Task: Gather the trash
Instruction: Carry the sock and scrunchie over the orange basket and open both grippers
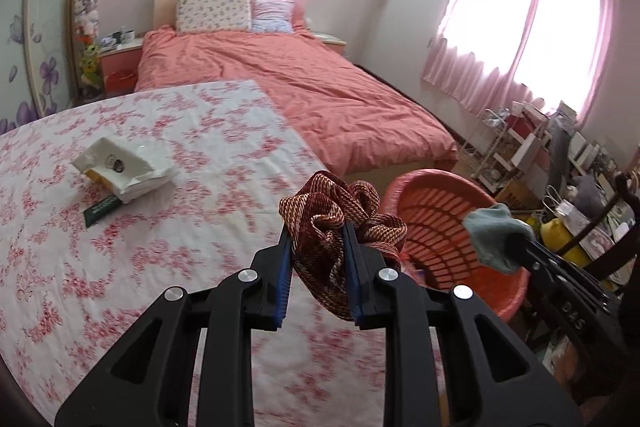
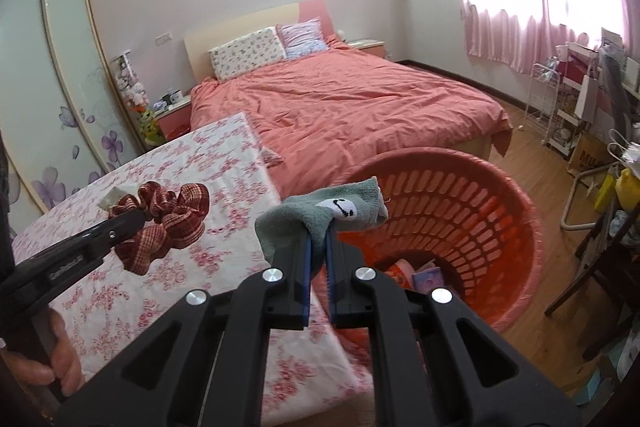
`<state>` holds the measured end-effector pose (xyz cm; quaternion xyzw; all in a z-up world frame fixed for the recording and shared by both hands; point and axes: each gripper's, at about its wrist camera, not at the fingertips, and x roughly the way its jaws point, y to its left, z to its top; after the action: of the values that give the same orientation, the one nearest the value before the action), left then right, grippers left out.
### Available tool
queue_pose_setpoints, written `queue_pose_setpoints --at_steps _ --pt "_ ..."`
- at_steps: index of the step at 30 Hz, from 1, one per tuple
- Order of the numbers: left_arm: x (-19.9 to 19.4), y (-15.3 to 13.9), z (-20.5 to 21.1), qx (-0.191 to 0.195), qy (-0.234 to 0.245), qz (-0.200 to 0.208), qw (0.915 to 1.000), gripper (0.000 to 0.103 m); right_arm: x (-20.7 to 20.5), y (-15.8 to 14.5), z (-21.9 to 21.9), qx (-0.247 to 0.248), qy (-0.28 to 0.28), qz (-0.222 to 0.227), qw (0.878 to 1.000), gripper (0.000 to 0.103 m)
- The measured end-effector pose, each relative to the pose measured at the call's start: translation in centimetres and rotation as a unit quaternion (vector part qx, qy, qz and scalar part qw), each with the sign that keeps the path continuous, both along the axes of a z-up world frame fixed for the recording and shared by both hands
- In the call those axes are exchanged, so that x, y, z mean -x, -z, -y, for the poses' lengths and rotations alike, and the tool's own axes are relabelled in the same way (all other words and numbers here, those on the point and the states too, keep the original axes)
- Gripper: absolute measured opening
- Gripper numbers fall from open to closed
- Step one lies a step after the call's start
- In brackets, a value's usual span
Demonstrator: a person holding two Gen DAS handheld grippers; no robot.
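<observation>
My left gripper (image 1: 318, 231) is shut on a red and tan woven scrunchie (image 1: 340, 211) and holds it above the right edge of the floral-cloth table (image 1: 160, 227). It also shows in the right wrist view (image 2: 168, 219). My right gripper (image 2: 318, 231) is shut on a grey-green sock with a smiley face (image 2: 324, 213), held over the near rim of the orange plastic basket (image 2: 480, 195). The basket (image 1: 436, 223) stands on the floor beside the table and holds a few items at its bottom. The sock also shows in the left wrist view (image 1: 496, 231).
A white paper packet on a dark green card (image 1: 124, 167) lies on the table at the left. A bed with a salmon duvet (image 1: 312, 83) stands behind. Cluttered shelves and bags (image 1: 568, 163) line the right wall under pink curtains. A chair (image 2: 600, 267) stands right of the basket.
</observation>
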<state>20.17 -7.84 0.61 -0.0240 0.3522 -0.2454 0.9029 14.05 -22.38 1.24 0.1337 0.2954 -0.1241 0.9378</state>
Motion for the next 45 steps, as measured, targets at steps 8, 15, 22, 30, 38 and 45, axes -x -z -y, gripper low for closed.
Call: queue_pose_setpoints --at_steps 8,15,22,30,38,45 --pt "1.4 -0.4 3.4 0.009 0.037 0.006 0.9993 0.023 2.2 -0.1 2.9 0.019 0.046 0.015 0.999 0.007" --pt "2.4 -0.6 6.4 0.015 0.064 0.011 0.9978 0.023 3.4 0.1 5.5 0.011 0.071 0.023 0.997 0.007" --pt "2.6 -0.2 8.8 0.014 0.083 0.005 0.9964 0.023 3.7 0.6 7.3 0.004 0.080 0.026 0.996 0.007" --pt "2.5 0.6 11.0 0.009 0.098 -0.003 0.9951 0.023 3.6 1.0 9.3 -0.011 0.088 0.031 0.996 0.007" --pt "2.2 1.1 12.3 0.007 0.102 -0.012 0.9947 0.023 2.8 1.3 10.1 -0.022 0.086 0.037 0.995 0.008" --pt "1.3 2.4 12.6 0.004 0.082 -0.035 0.9960 0.057 1.6 2.7 11.5 -0.055 0.081 0.029 0.995 0.026"
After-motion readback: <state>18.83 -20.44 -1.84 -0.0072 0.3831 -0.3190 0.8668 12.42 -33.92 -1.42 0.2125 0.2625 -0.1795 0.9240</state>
